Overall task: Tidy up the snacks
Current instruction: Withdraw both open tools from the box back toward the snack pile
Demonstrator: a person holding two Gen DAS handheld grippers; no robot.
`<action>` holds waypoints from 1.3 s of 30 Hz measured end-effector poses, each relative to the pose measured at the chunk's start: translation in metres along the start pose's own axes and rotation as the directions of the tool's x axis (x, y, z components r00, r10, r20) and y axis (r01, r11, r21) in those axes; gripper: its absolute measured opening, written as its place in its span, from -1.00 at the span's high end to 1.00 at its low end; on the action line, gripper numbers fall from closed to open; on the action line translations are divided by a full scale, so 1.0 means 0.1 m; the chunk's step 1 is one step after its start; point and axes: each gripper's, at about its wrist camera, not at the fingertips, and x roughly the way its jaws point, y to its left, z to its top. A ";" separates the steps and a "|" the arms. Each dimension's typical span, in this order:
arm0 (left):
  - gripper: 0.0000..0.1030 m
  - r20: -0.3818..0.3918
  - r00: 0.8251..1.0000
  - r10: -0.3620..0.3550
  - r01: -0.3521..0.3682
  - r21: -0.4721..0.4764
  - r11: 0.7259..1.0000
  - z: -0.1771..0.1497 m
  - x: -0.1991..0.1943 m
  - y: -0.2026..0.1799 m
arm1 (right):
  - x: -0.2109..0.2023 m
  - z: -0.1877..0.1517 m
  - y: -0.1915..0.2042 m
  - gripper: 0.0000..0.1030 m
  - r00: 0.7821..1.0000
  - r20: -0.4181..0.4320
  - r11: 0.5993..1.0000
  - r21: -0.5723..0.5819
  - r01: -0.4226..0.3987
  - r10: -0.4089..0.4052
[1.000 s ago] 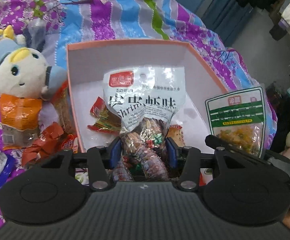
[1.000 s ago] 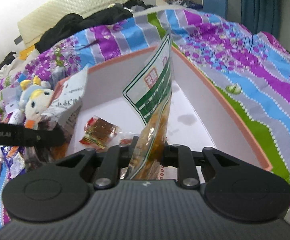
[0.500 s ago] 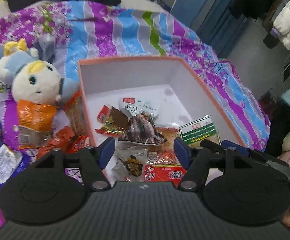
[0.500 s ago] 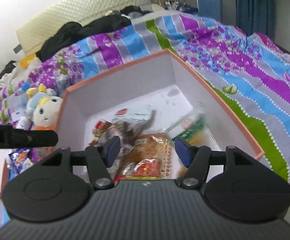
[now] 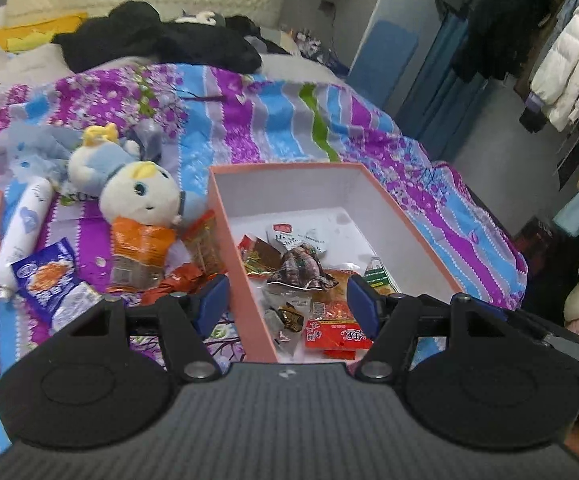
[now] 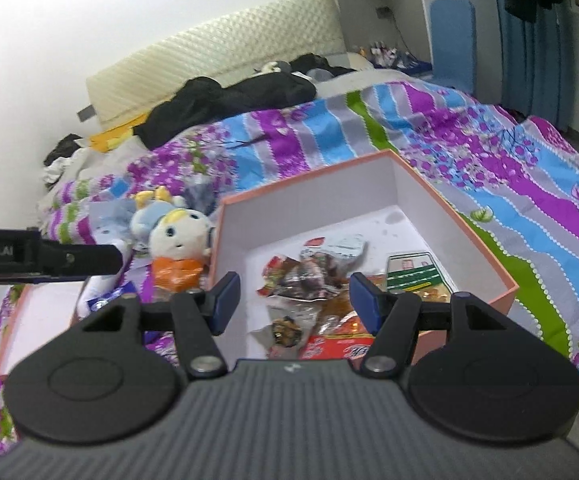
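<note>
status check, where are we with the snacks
Both hand-held grippers, left and right, open, empty. Several snacks in pink box. Blue packet on bed. Nothing blocking.

A pink-rimmed box [image 5: 225,216] with white inside sits open on the bed. In it lie snack packets: a clear shrimp bag [image 5: 301,260], a green-striped pouch [image 6: 413,272], a red packet [image 5: 337,336]. More packets [image 5: 45,280] lie outside, left of the box.
</note>
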 end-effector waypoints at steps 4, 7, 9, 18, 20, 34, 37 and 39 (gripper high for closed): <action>-0.36 0.027 1.000 0.004 -0.003 -0.020 1.000 -0.13 -0.26 0.06 | -0.18 -0.05 0.13 -0.23 1.000 0.016 1.000 -0.020 -0.020 0.021; -0.37 0.052 0.998 0.017 -0.016 -0.029 0.999 -0.22 -0.45 0.11 | -0.32 -0.09 0.22 -0.23 0.999 0.039 0.999 -0.033 -0.034 0.035; -0.38 0.071 0.997 0.023 -0.021 -0.028 0.999 -0.29 -0.55 0.13 | -0.39 -0.12 0.28 -0.23 0.997 0.052 0.998 -0.042 -0.048 0.050; -0.39 0.109 0.991 0.078 -0.075 -0.034 0.997 -0.63 -0.89 0.24 | -0.55 -0.40 0.56 -0.23 0.992 0.040 0.990 -0.079 -0.120 0.123; -0.39 0.105 0.989 0.101 -0.097 -0.040 0.994 -0.72 -0.94 0.27 | -0.60 -0.46 0.64 -0.23 0.991 0.038 0.987 -0.102 -0.124 0.129; -0.46 0.080 0.981 0.178 -0.167 -0.129 0.977 -1.29 -1.13 0.55 | -0.53 -0.91 0.90 -0.23 0.989 -0.027 0.977 -0.153 -0.146 0.143; -0.46 0.065 0.978 0.198 -0.188 -0.135 0.973 -1.33 -1.07 0.65 | -0.46 -0.94 0.92 -0.23 0.991 -0.035 0.975 -0.177 -0.132 0.127; -0.49 0.044 0.978 0.203 -0.194 -0.150 0.969 -1.34 -1.00 0.73 | -0.40 -0.95 0.94 -0.23 0.991 -0.039 0.976 -0.176 -0.129 0.124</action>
